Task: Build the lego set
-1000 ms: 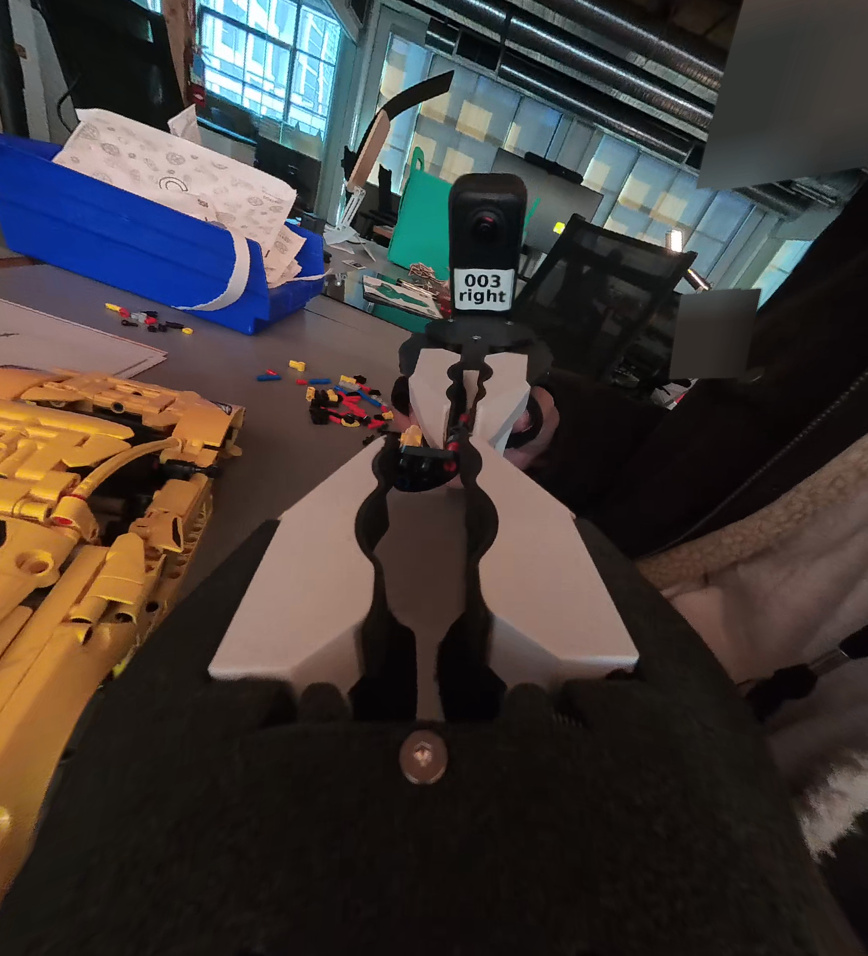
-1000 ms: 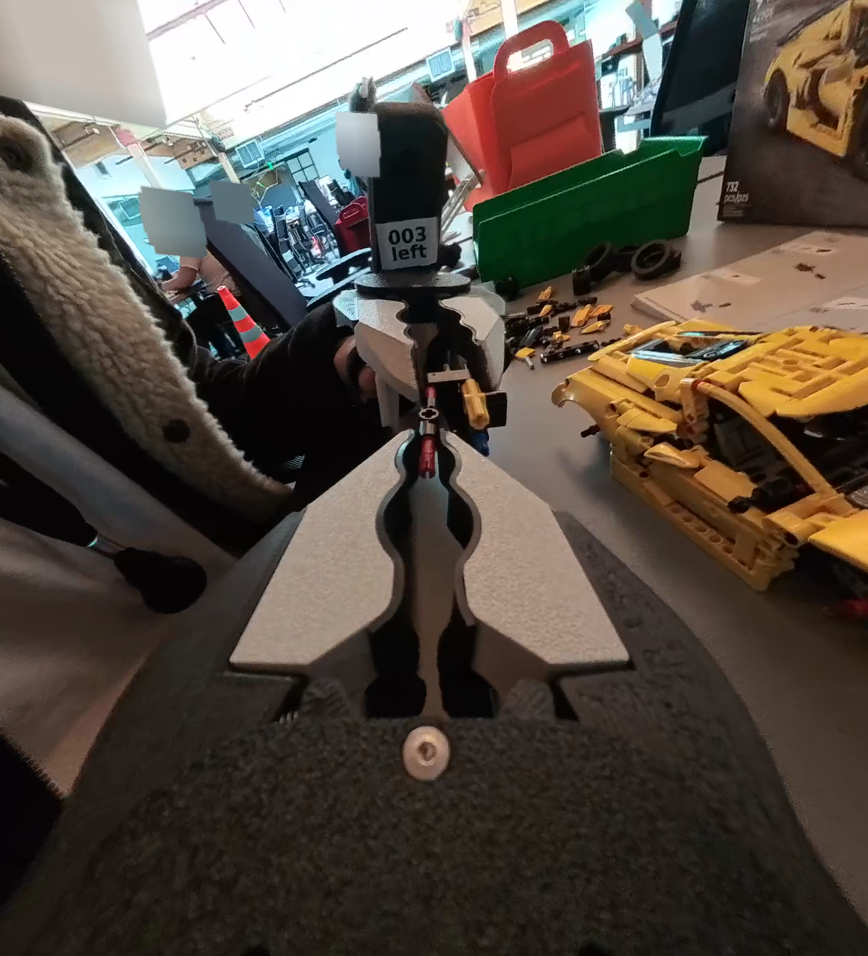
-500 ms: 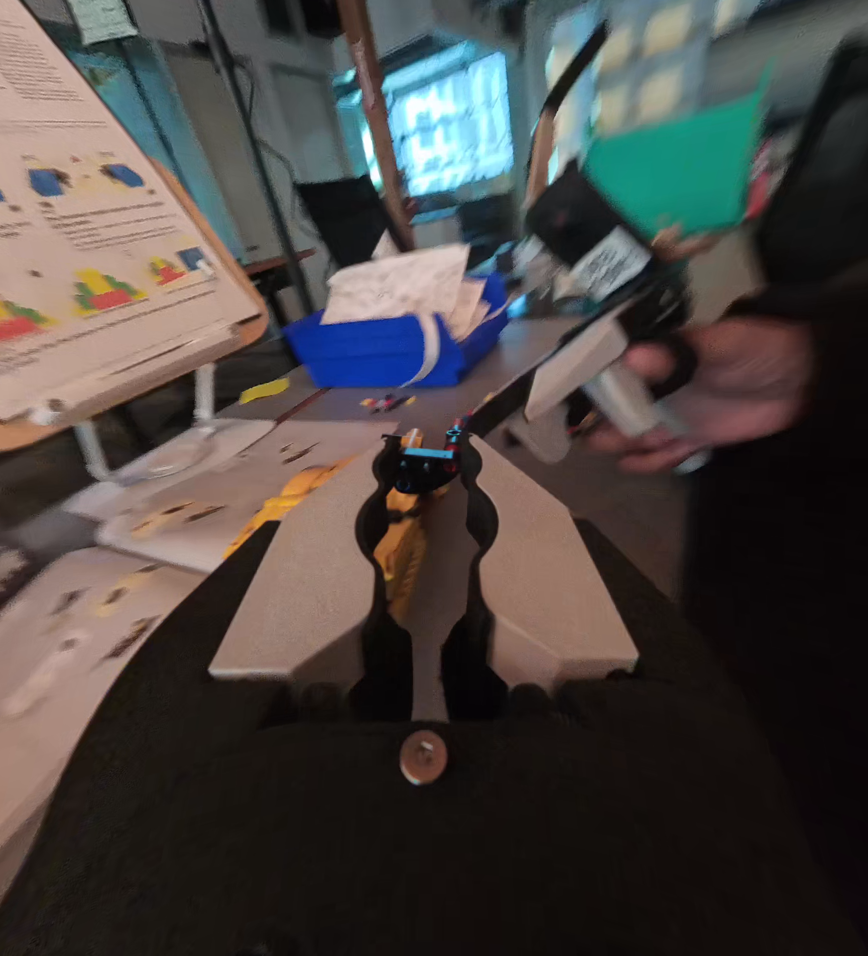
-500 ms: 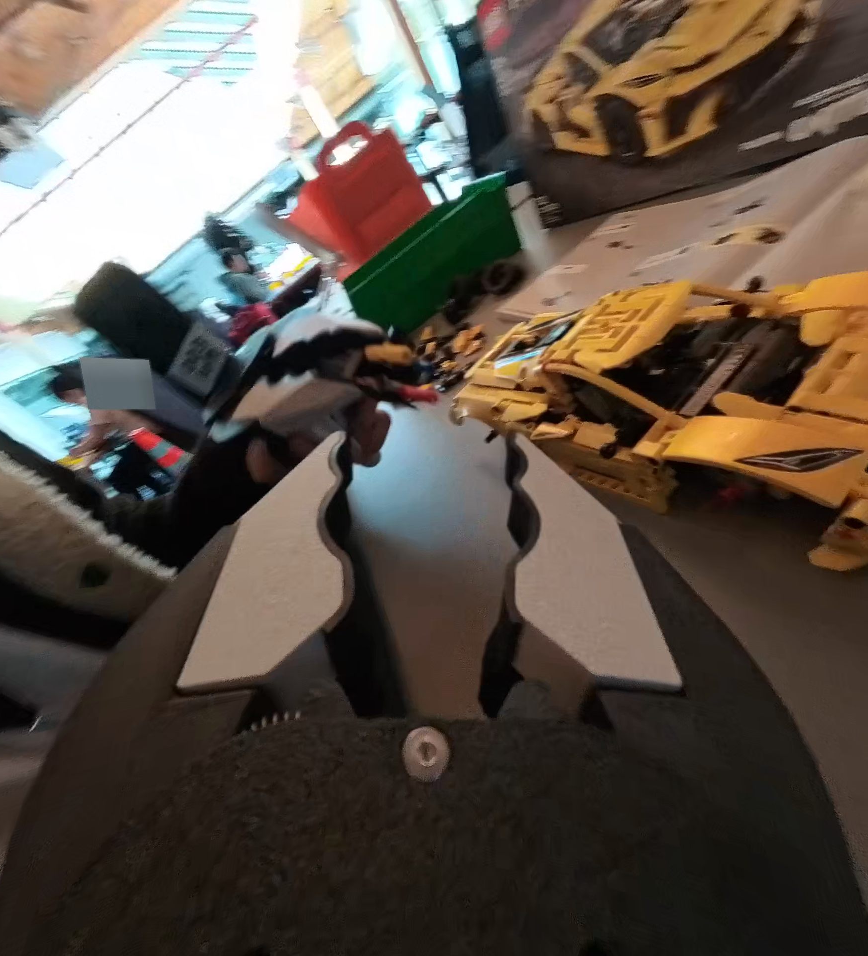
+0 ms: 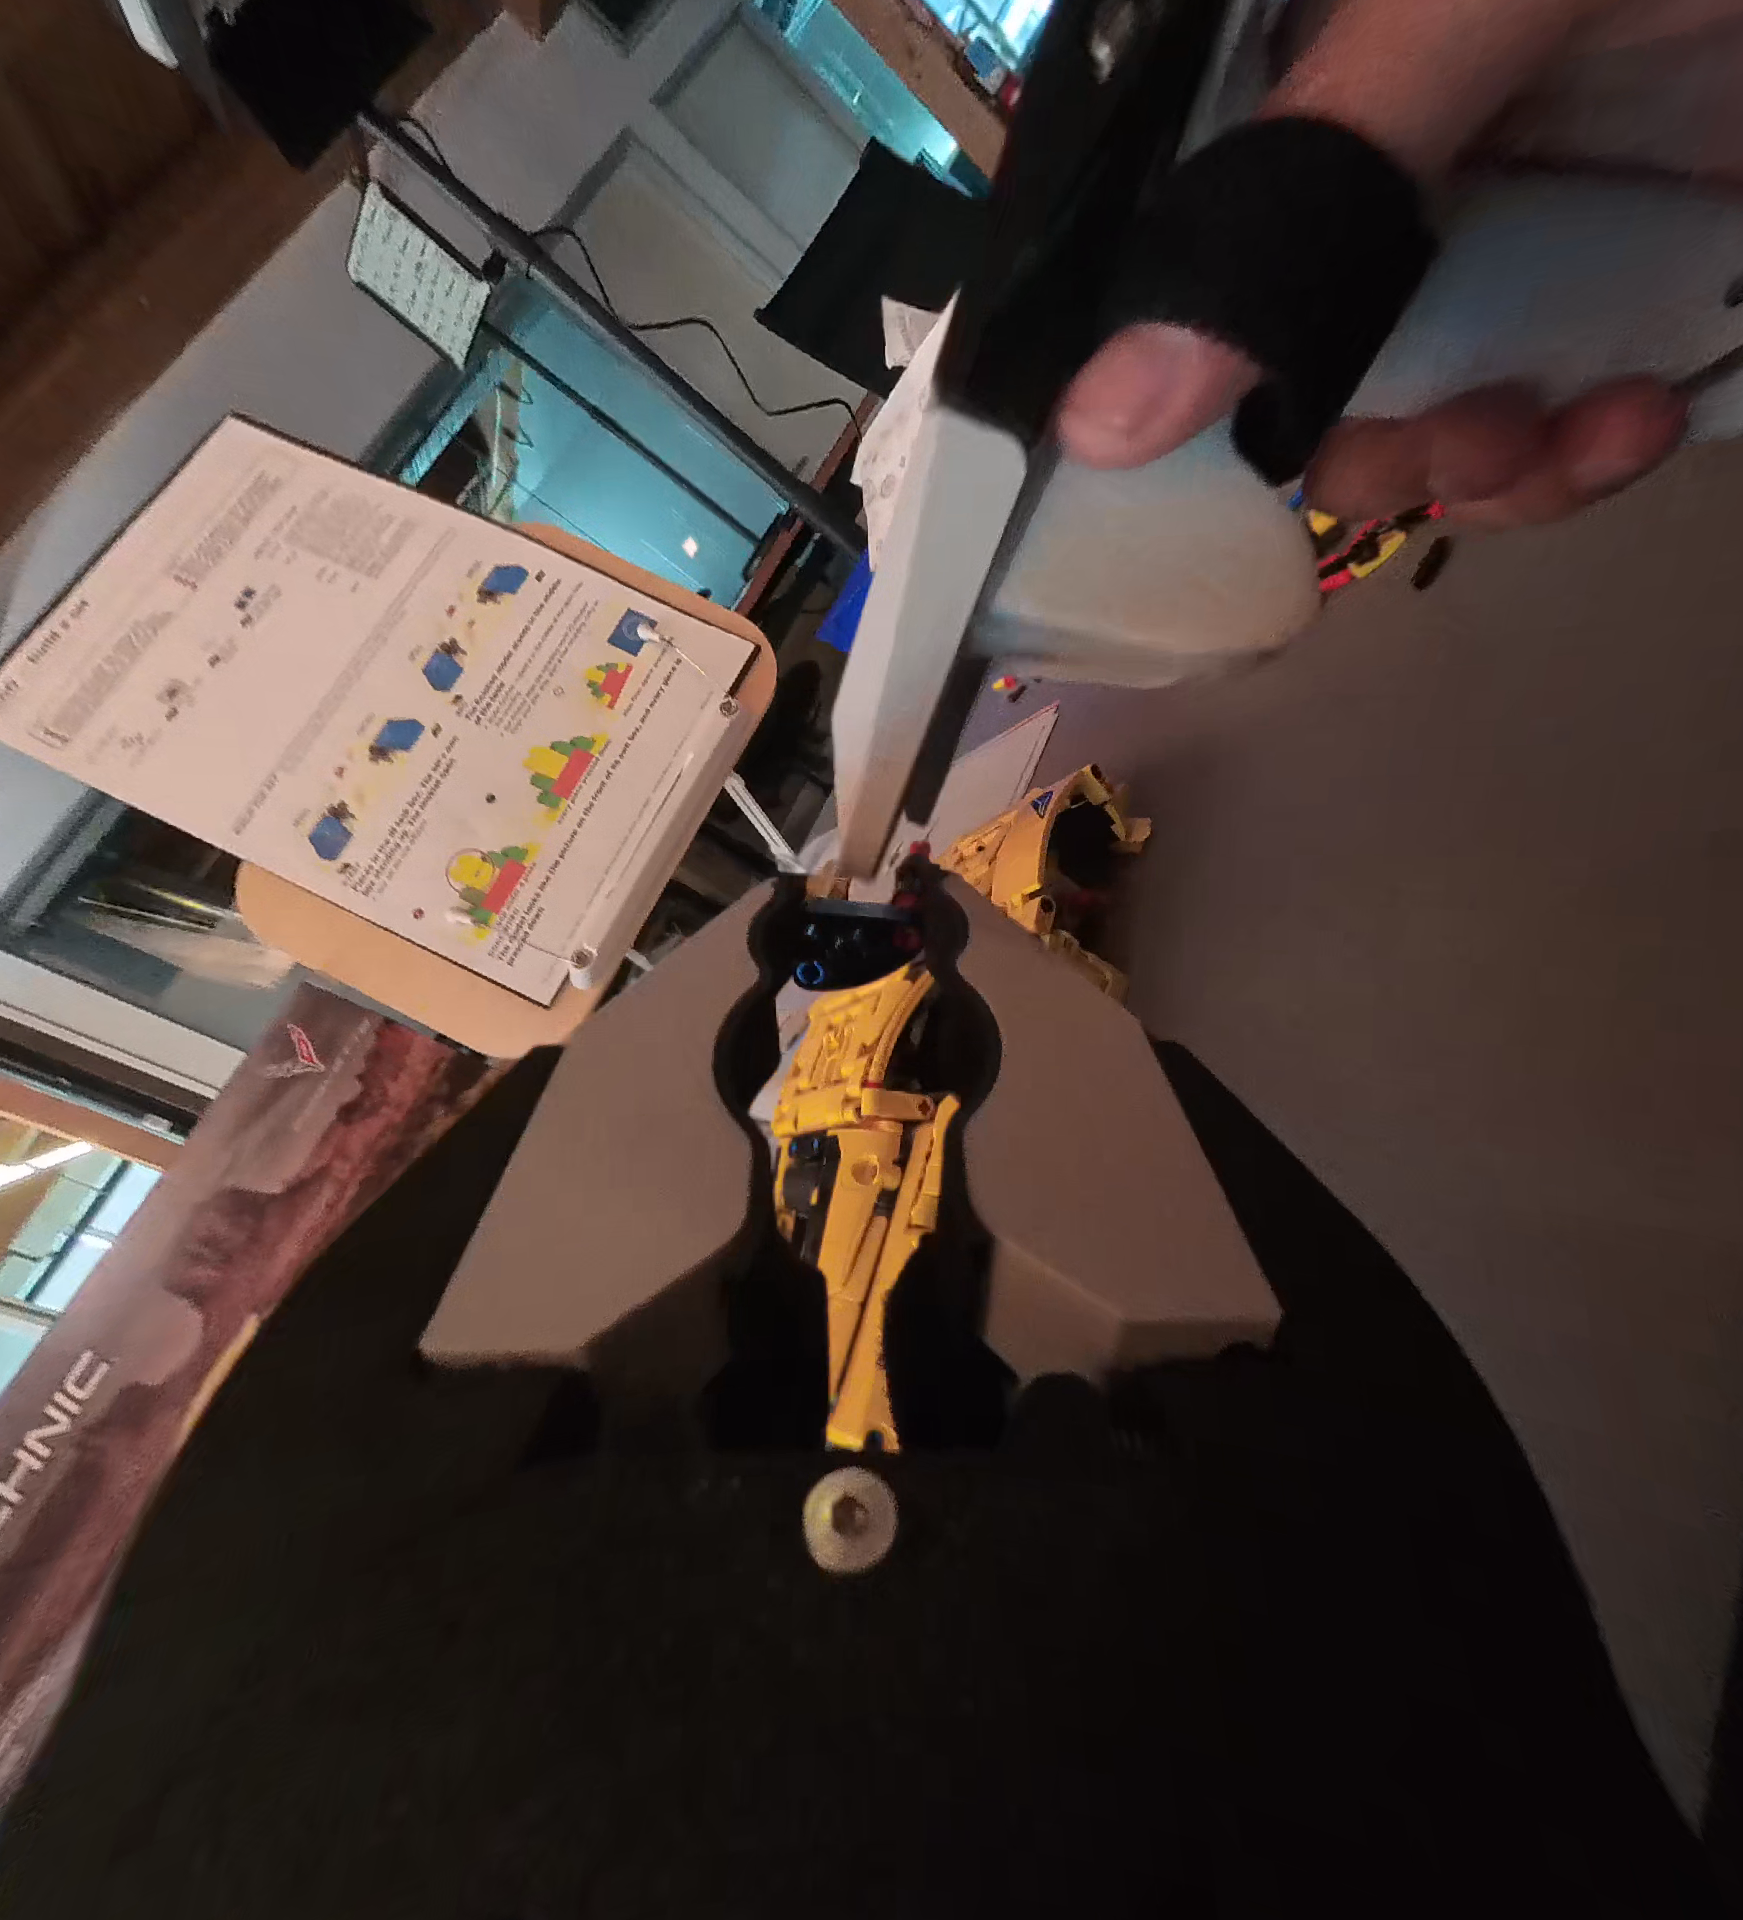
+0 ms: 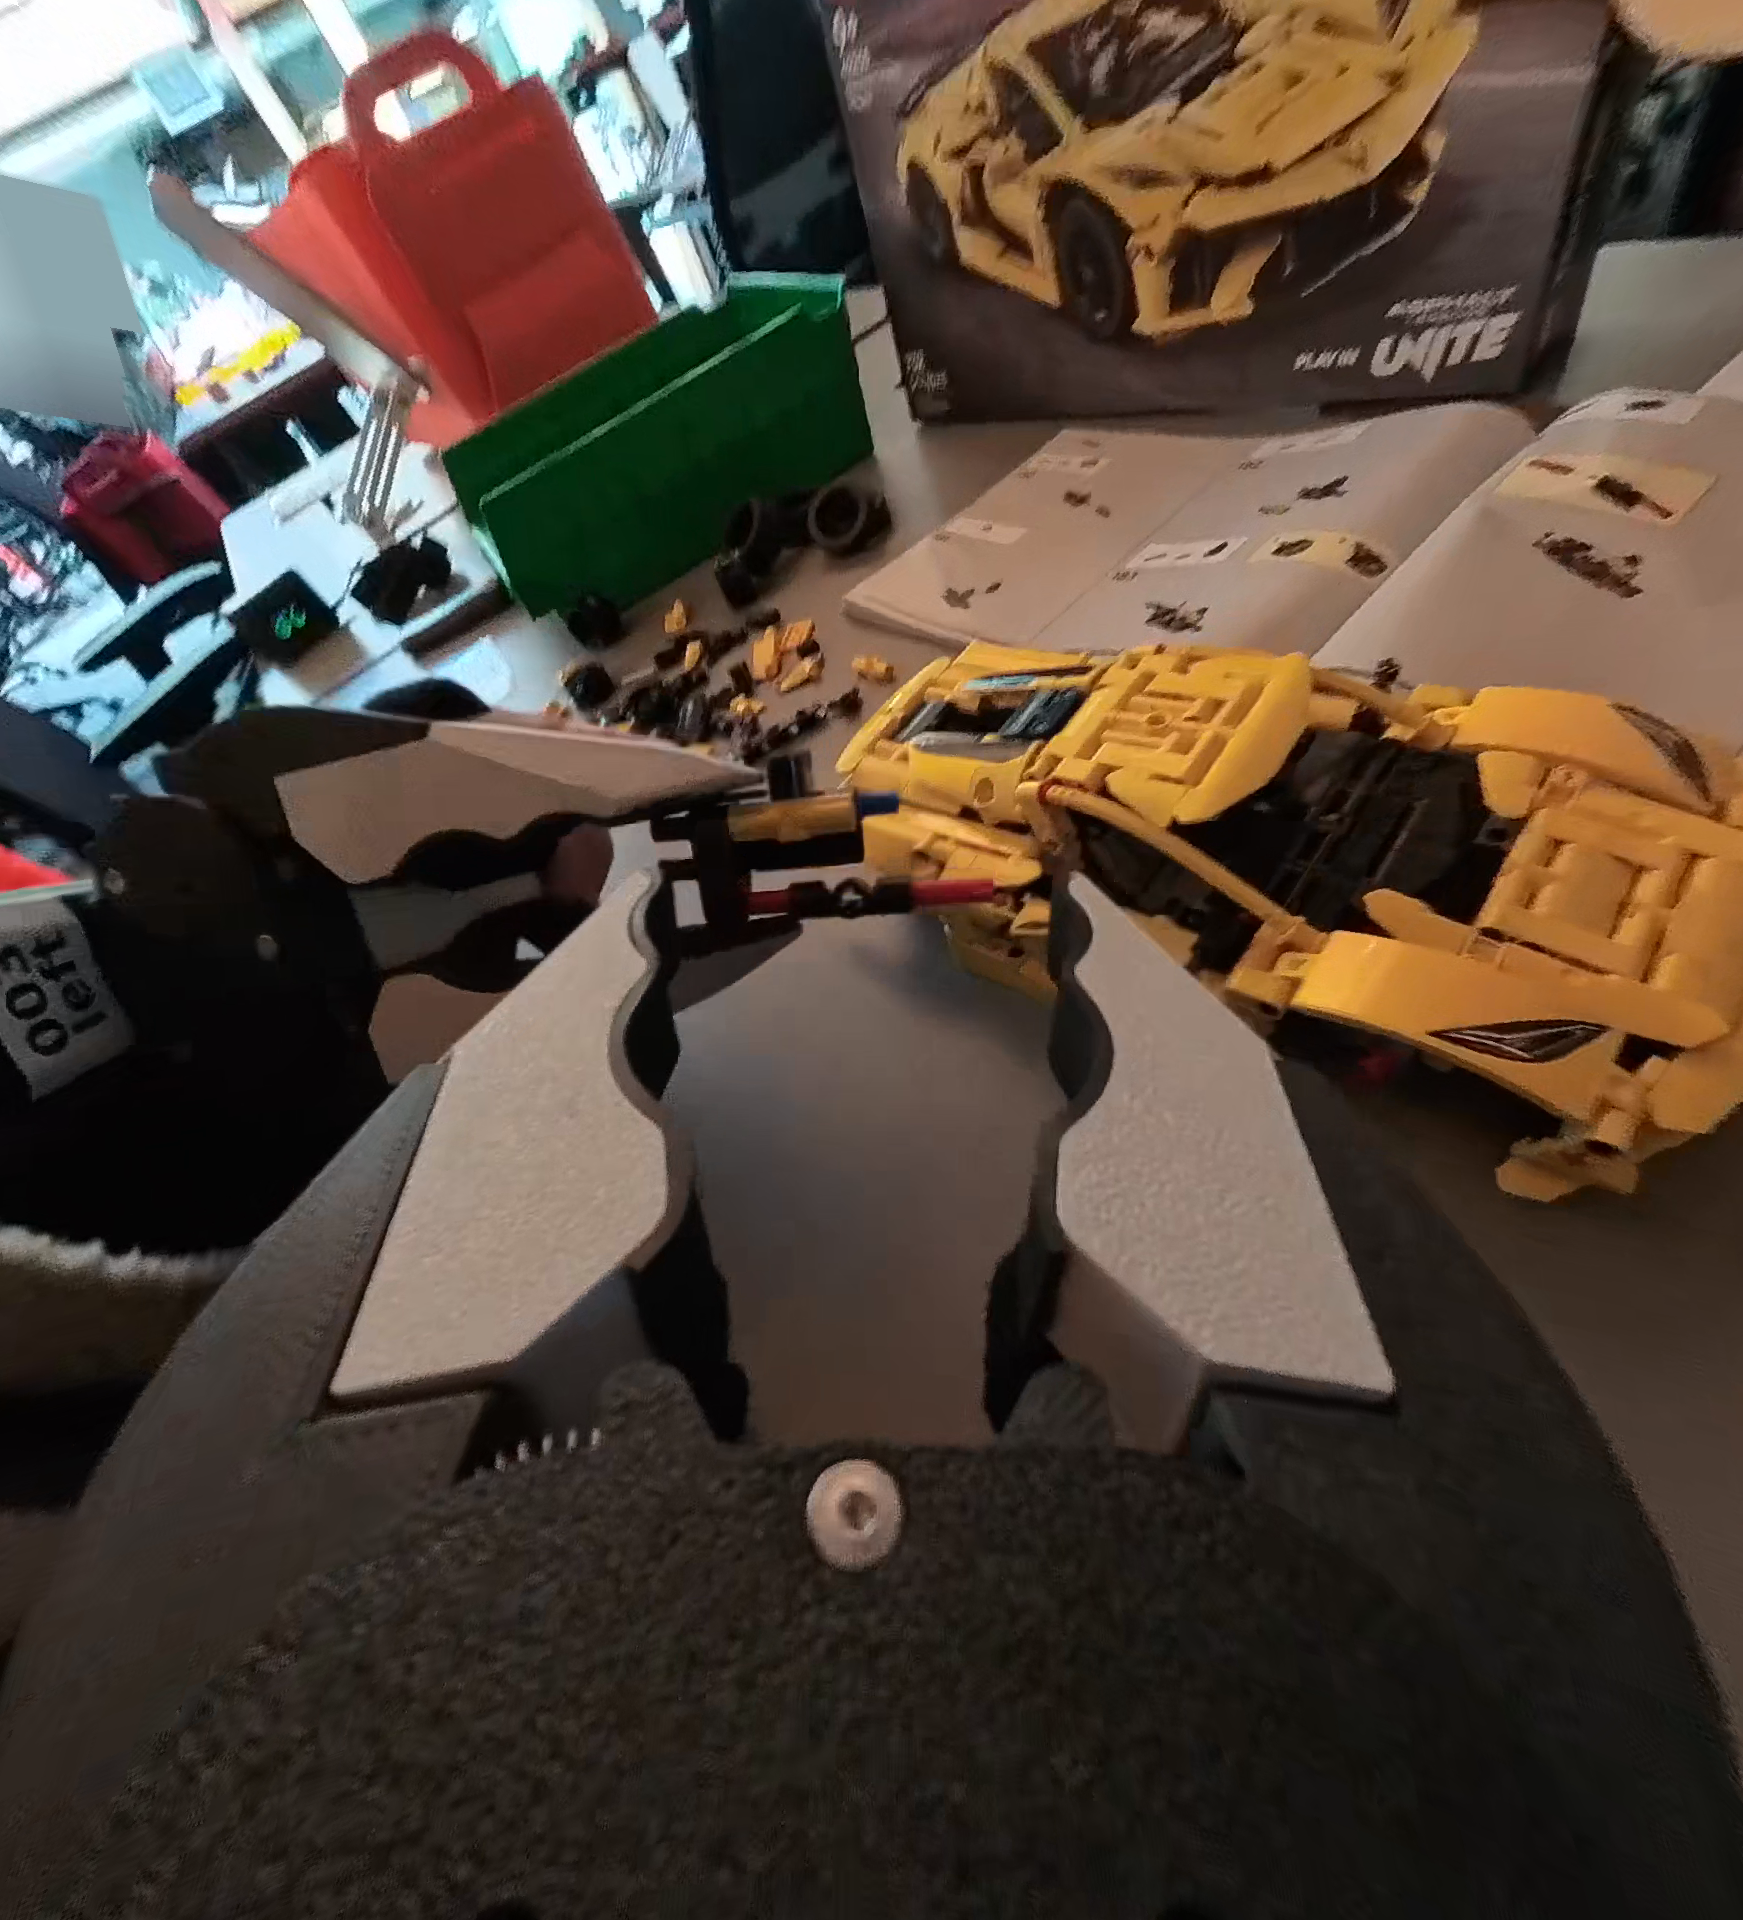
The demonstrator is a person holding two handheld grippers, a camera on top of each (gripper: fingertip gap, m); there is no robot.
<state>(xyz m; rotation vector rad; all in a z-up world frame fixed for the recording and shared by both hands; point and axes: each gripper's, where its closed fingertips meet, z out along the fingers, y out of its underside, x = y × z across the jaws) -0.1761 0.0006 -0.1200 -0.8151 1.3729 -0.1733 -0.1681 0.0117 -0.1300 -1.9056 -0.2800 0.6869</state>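
Your left gripper (image 6: 742,795) is clamped on a small sub-assembly (image 6: 794,852) of black, yellow and red pieces, held in the air just in front of the nose of the yellow car (image 6: 1345,862), which rests on the counter (image 6: 1573,1455). In the left wrist view the same piece sits pinched at the tips (image 5: 851,925), with the car body visible below between the jaws. Your right gripper (image 6: 851,904) is spread wide and holds nothing; its jaws stand on either side of the red axle (image 6: 877,896) that sticks out from the sub-assembly toward the car, without touching it as far as the view shows. Judge this piece as very light and stiff, but held together only by friction pins, so a sideways tug could pop the axle or the yellow beam loose. The axle is thin and smooth and likely to twist or slide in the pads; take hold near its middle, or better on the black frame beside the left gripper's tips, where there are flat faces. The car itself looks much heavier and rigid, though its thin arched panels would flex or detach, so brace it low on the chassis side nearest you. Loose pieces (image 6: 732,686) lie beyond the car's nose, the open instruction book (image 6: 1366,530) behind the car, and the set's box (image 6: 1262,208) stands farther back still.
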